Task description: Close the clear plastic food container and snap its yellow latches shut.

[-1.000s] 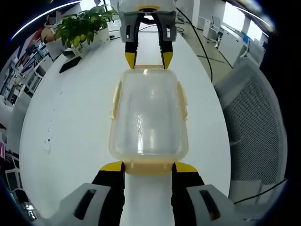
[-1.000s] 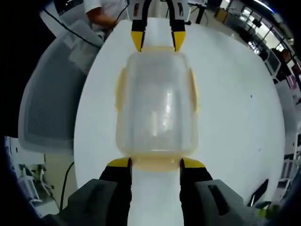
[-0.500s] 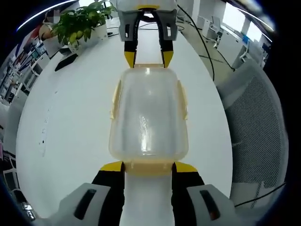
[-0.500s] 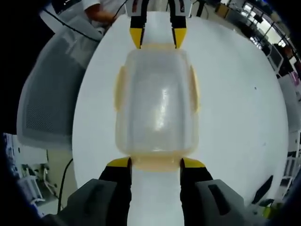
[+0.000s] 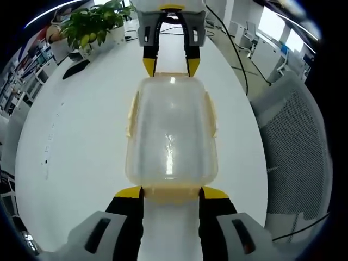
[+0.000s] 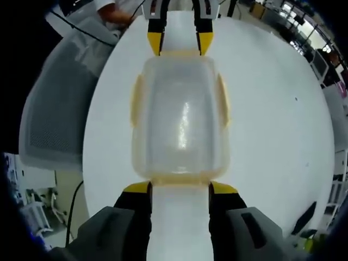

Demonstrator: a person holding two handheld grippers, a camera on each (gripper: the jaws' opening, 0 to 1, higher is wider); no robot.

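Clear container (image 5: 171,133) lid-on, mid white tabletop (image 5: 81,125), between both tools. Left tool (image 5: 171,191) spread, straddling near-end yellow latch (image 5: 171,193); right tool (image 6: 179,188) same at opposite end. Press ends down evenly, then side latches.

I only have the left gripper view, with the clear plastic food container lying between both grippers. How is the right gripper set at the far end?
Observer: In the right gripper view, the right gripper is open, one yellow tip on each side of the yellow end latch of the clear plastic food container, not clamping it.
Operator: Is anything behind my left gripper?
Observer: Yes. Beyond the left gripper, a person's hand rests at the edge of the white table.
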